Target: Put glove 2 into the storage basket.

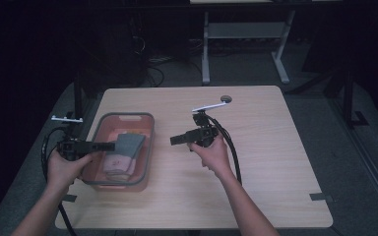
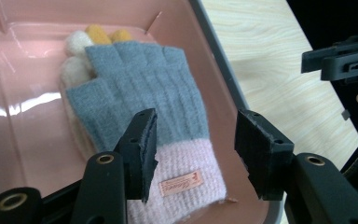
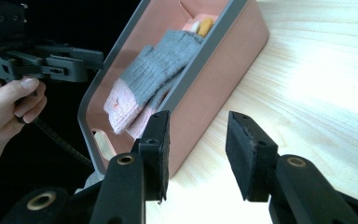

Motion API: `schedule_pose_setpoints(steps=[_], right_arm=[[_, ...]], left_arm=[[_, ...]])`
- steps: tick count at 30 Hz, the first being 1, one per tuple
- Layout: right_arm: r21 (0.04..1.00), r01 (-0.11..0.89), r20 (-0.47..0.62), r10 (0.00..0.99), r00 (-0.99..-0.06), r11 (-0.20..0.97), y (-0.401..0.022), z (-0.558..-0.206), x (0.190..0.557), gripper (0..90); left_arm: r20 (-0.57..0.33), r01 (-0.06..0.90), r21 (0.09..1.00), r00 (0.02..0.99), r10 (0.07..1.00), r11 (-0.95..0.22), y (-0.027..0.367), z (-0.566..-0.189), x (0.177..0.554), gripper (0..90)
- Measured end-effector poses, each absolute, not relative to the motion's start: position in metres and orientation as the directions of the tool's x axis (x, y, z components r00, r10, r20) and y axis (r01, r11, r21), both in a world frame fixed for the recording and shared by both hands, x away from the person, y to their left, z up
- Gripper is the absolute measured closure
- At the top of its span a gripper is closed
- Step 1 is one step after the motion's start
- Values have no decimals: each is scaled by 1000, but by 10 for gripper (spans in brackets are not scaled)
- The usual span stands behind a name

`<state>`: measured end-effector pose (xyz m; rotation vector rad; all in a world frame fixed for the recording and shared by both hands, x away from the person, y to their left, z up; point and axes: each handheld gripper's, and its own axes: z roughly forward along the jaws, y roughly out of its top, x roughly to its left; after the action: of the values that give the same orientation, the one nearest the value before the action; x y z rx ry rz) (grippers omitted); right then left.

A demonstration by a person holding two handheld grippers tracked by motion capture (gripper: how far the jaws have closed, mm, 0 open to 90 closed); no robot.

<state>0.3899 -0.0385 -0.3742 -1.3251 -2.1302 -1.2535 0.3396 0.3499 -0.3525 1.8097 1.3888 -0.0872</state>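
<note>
A pink bin (image 1: 149, 147) with a grey rim stands on the left part of the wooden table. Inside it lies a grey knitted glove (image 2: 140, 88) with a pink cuff, on top of a second glove with cream and yellow fingertips (image 2: 95, 33). My left gripper (image 1: 109, 146) hovers over the bin's left rim; in the left gripper view its jaws (image 2: 193, 140) stand open above the pink cuff without touching it. To the right of the bin, my right gripper (image 1: 173, 140) points at its side wall (image 3: 214, 79), jaws (image 3: 196, 140) open with nothing between them.
The light wooden table (image 1: 275, 147) stretches to the right of the bin. A round cable hole (image 1: 225, 99) sits near its far edge and a strip of dark tape (image 1: 321, 197) near the front right corner. A white desk frame (image 1: 206, 49) stands beyond.
</note>
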Motion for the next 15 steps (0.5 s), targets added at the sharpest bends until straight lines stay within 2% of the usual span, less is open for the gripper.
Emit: schedule_pose_setpoints(steps=[15], right_arm=[[510,843,649,566,-508,172,-53,-371,390,574]], left_arm=[[-510,809,585,425,748,-60,333,-345,340,454]])
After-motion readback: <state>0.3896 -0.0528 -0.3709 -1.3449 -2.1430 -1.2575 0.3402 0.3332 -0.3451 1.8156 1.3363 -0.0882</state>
